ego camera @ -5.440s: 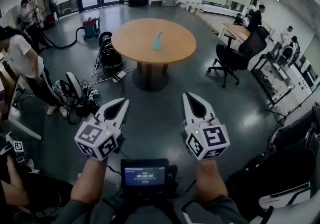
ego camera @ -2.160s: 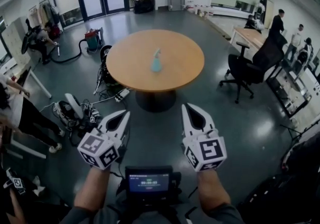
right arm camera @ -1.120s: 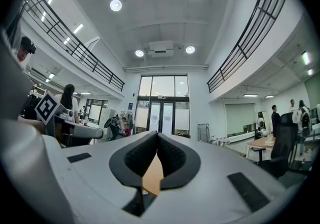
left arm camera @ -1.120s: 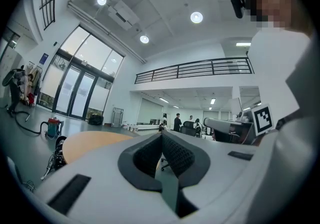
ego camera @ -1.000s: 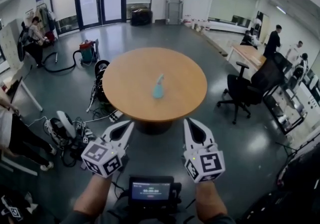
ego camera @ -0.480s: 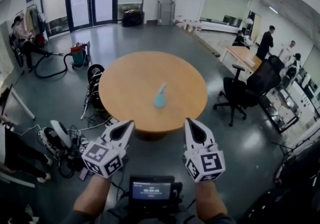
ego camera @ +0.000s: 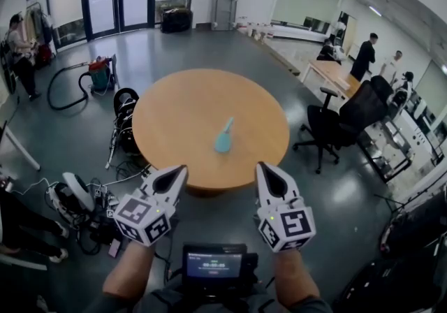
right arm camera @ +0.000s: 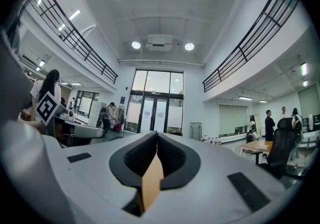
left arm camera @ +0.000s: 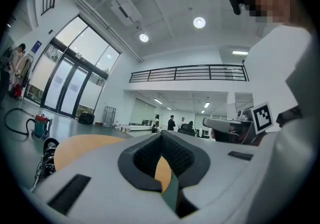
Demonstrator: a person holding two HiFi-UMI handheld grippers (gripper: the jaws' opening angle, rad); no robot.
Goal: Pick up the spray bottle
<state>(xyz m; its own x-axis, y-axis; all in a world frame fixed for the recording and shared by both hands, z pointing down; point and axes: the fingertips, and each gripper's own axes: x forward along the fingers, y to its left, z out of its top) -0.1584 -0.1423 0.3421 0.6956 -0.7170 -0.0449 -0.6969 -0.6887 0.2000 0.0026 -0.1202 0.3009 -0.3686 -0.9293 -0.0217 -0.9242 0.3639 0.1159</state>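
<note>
Reaching the spray bottle, upright near the middle of the round table, calls for stepping closer. We hold the left gripper and right gripper near the table edge, jaws together and empty; one must open first.

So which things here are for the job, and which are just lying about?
For the job:
- spray bottle
- round table it stands on
- left tongs and right tongs, both shut and empty

Just lying about:
- vacuum cleaner
- black office chair
- tangle of cables on the floor
</note>
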